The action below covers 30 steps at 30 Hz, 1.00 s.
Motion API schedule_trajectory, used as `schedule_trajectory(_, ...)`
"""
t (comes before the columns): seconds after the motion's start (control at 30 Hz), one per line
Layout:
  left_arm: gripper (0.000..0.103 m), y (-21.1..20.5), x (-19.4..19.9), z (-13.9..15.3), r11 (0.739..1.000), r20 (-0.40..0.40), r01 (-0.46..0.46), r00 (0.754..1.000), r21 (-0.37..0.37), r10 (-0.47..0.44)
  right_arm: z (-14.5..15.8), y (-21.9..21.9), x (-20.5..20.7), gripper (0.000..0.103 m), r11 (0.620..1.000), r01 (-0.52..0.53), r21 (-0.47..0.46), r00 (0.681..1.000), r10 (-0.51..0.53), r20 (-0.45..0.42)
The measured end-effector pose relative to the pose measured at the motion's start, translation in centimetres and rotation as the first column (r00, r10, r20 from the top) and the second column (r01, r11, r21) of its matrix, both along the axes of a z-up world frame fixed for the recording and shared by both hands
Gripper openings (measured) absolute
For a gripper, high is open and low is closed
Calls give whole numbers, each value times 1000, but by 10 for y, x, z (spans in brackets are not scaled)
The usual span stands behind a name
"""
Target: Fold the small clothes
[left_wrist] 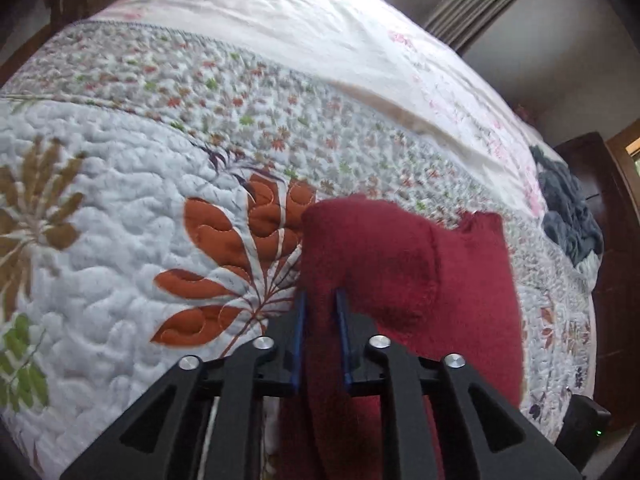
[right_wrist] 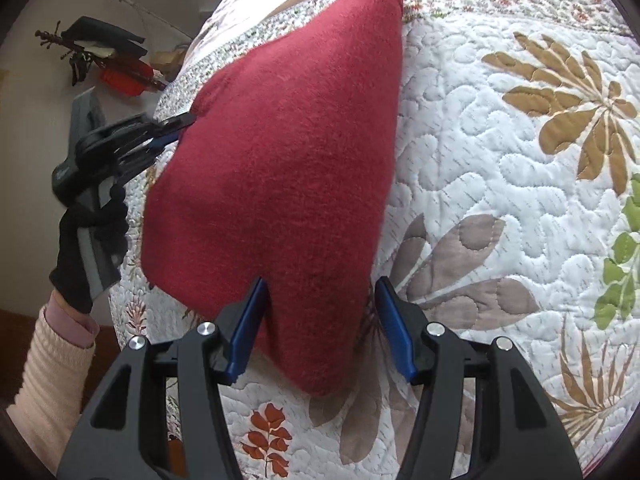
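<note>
I've got the L hand-held gripper [left_wrist: 321, 300] clamped on the red sweater [right_wrist: 280, 168] over the bed quilt [right_wrist: 500, 184]; R hand-held gripper [right_wrist: 322, 286] gapes wide w/ cloth between, not pinched.

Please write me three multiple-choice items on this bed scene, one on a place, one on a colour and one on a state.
1. Where does the red garment lie?
A. on the quilt
B. on the floor
C. in a basket

2. What colour is the crumpled cloth at the far edge of the bed?
A. yellow
B. grey-blue
C. bright green

3. How does the right gripper stand?
A. shut on the garment
B. open, with a fold of the garment between its fingers
C. out of sight

Answers:
1 A: the garment lies on the floral quilt.
2 B: the heap in the left wrist view is grey-blue.
3 B: its fingers stand wide apart, while the left gripper pinches the garment.
</note>
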<state>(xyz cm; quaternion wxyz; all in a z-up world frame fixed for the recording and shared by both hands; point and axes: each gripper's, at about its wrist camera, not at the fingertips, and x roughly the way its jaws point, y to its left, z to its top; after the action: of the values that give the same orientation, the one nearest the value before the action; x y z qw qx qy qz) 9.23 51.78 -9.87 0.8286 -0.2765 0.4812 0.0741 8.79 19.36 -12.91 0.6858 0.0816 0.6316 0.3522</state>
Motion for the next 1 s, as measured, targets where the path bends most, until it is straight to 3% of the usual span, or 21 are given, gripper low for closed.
schedule_trajectory(0.07, 29, -11, -20, 18, 999, 20, 23, 1000, 49, -24, 8, -5, -1, 56, 1000, 4, 14, 1000, -4, 10)
schedule_trajectory(0.13, 40, -22, -40, 27, 997, 39, 54, 998, 53, -56, 16, -11, -4, 56, 1000, 11, 29, 1000, -12, 24)
schedule_trajectory(0.23, 41, -44, -72, 32, 993, 36, 97, 994, 63, -99, 21, -15, -8, 56, 999, 17, 38, 999, -18, 31)
schedule_trajectory(0.37, 41, -60, -91, 15, 991, -10, 116, 993, 74, -115, 18, -15, -12, 56, 1000, 10, 1, 999, -10, 44)
schedule_trajectory(0.57, 51, -52, -93, -26, 996, -68, 84, 994, -7, -84, -8, -12, -14, 56, 997, 2, -76, 1000, -1, 19)
schedule_trajectory(0.77, 51, -32, -100, -8, 990, -24, 60, 998, -127, -63, 2, -15, -9, 56, 998, -20, -59, 999, 22, 43)
schedule_trajectory(0.9, 67, -10, -90, -2, 987, 8, 31, 1000, -155, -31, 16, -20, 11, 61, 1000, 5, 26, 1000, -6, 31)
schedule_trajectory(1.0, 67, 14, -76, -12, 973, 10, -15, 1000, -230, 18, 22, -18, 27, 62, 999, 12, 42, 999, -14, 33)
